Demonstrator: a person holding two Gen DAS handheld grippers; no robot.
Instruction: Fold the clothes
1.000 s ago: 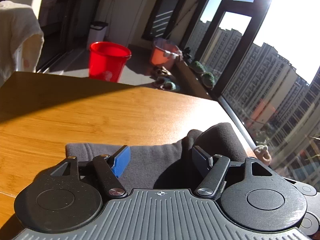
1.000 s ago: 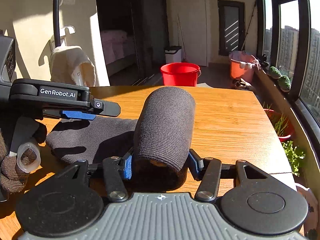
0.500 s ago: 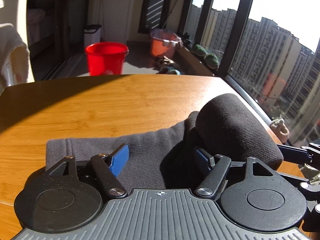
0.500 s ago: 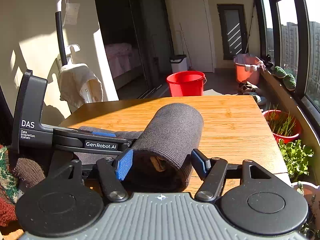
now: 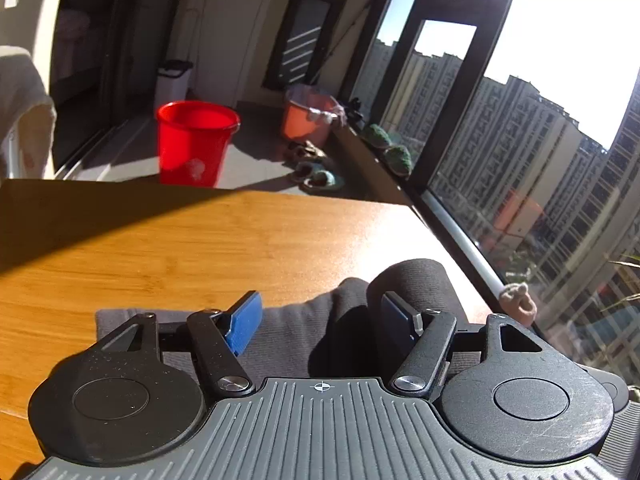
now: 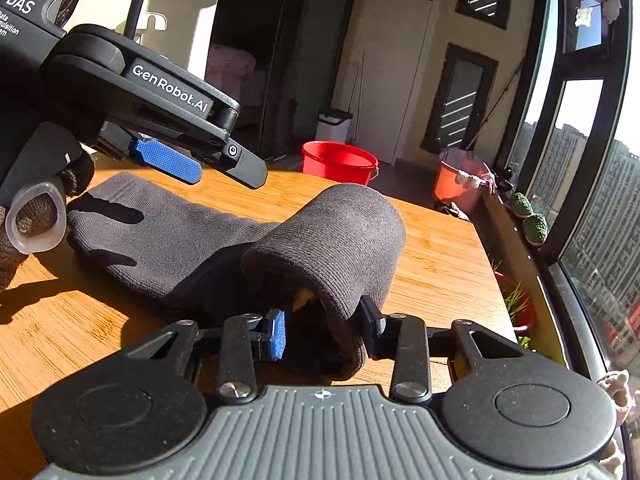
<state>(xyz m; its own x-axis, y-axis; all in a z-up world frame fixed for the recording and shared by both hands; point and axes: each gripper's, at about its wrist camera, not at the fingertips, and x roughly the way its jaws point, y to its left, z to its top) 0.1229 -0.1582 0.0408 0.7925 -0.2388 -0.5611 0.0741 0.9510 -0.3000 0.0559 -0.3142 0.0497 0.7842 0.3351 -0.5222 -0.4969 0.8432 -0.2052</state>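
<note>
A dark grey knit garment (image 6: pixel 168 240) lies on the wooden table (image 6: pixel 436 264), flat at its left and curled up into a thick roll (image 6: pixel 340 236) at its right. My right gripper (image 6: pixel 322 332) is shut on the near end of that roll, fabric squeezed between its fingers. In the right wrist view my left gripper (image 6: pixel 224 168) hangs open above the flat part and casts a shadow on it. In the left wrist view the left gripper (image 5: pixel 320 320) is open over the garment (image 5: pixel 288 320), with the roll (image 5: pixel 424 280) beside its right finger.
A gloved hand (image 6: pixel 36 220) holds the left gripper at the table's left. Beyond the table's far edge stand a red bucket (image 5: pixel 194 142) and an orange basin (image 5: pixel 308 118) on the floor. Tall windows and potted plants (image 6: pixel 528 220) run along the right side.
My right gripper's fingers have drawn in on the end of the roll. The left gripper has risen off the flat part of the garment. The roll has tipped over towards the left.
</note>
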